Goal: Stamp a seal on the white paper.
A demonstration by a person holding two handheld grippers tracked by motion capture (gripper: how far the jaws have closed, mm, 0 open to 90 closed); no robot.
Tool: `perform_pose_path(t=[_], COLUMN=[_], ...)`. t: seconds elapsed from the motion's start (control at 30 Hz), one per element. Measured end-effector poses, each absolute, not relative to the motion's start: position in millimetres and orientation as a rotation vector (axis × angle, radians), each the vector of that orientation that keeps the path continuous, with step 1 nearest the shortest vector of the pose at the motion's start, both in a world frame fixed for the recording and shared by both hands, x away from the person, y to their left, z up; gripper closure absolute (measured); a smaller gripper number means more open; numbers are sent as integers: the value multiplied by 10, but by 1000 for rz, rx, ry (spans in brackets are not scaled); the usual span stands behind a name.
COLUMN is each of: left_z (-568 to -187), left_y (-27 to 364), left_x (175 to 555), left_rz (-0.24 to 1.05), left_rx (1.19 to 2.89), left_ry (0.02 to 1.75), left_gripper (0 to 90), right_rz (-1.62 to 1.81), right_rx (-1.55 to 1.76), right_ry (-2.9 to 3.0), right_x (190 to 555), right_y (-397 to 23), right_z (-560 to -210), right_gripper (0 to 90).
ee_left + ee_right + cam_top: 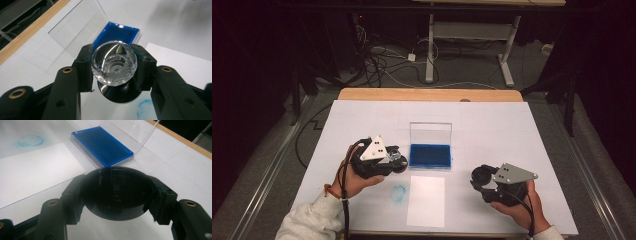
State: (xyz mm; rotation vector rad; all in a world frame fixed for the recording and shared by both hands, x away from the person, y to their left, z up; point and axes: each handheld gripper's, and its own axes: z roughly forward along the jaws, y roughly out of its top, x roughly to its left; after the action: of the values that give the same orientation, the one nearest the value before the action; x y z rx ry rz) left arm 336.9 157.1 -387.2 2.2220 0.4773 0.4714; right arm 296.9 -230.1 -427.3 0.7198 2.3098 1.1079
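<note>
I have the left hand-held gripper (114, 66) pinching a stamp: its clear faceted knob (114, 63) sits squeezed between the two black jaws, with the stamp's black round base (119, 94) showing just beneath it. In the high view that left hand-held gripper (398, 161) sits at about 9 o'clock from the blue ink pad (430, 155), its tip just beside the pad's left edge, over the white surface (492, 125).

My right hand-held gripper (117, 195) is clamped on a black round cap (117, 192), which spans the whole gap between its jaws. From above, the right hand-held gripper (479, 176) lies at roughly 4 o'clock from the ink pad, well apart from it, and the hand behind it rests near the surface's front edge.

The ink pad lies open near the middle of the surface, its clear lid (430, 133) standing upright at the pad's 12 o'clock side. A white sheet of paper (426, 200) lies just at 6 o'clock from the pad, close to it. At 9 o'clock from that sheet, directly on the surface, I can see a faint blue ring-shaped smudge (398, 192), which lies roughly at 6 o'clock from the left hand-held gripper. In the right gripper view the smudge (30, 140) appears at the upper left, beyond the paper (35, 170).
</note>
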Motion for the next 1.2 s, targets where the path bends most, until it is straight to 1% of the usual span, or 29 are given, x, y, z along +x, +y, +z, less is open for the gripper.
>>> perform_pose_path(t=[0.43,1.0,1.2], left_z=[-3813,-3836,-3887], left_y=[1379,1083,1003], left_x=[3232,3100,3089], left_rz=[443,399,359], left_rx=[2200,2240,2253], left_ry=[389,265,244], left_gripper=[553,553,553], right_rz=[1095,1080,1080], right_rx=[712,708,706], right_ry=[2313,2318,2327], right_x=[2956,2949,2950], right_y=[-2294,-2277,-2276], right_z=[-4277,-4287,-4296], right_gripper=[386,386,385])
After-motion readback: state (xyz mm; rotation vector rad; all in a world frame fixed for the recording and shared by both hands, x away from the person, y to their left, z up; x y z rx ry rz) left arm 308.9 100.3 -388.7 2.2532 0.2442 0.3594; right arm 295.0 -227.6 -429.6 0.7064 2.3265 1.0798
